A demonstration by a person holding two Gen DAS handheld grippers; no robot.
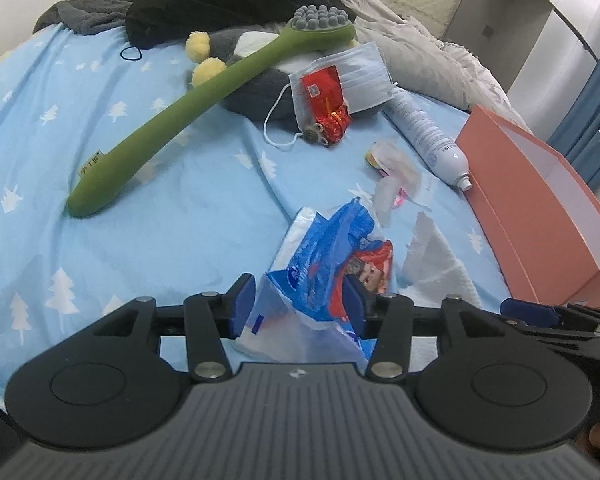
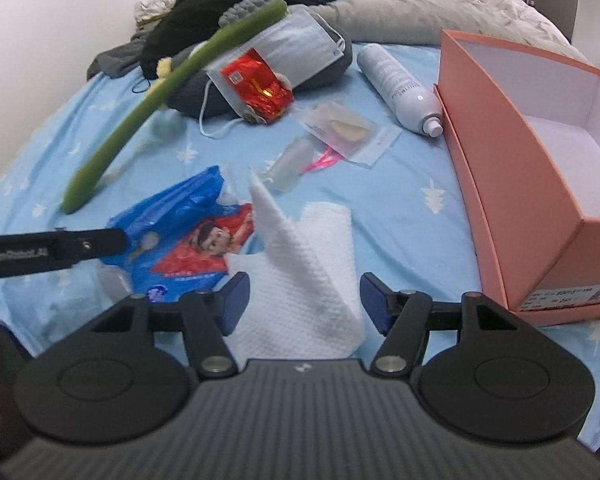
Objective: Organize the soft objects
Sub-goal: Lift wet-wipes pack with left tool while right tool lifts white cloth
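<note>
The tissue pack (image 1: 320, 256) lies on the bed sheet (image 1: 140, 220) between the parted fingers of the left gripper (image 1: 300, 308), apparently unpressed, though the right pad is partly masked by plastic. The white tissue (image 2: 300, 264) stands crumpled between the spread, unclenched fingers of the right gripper (image 2: 304, 300), beside the pack. Before the box (image 2: 520, 184) is approached, each item should be centred and pinched low.
</note>
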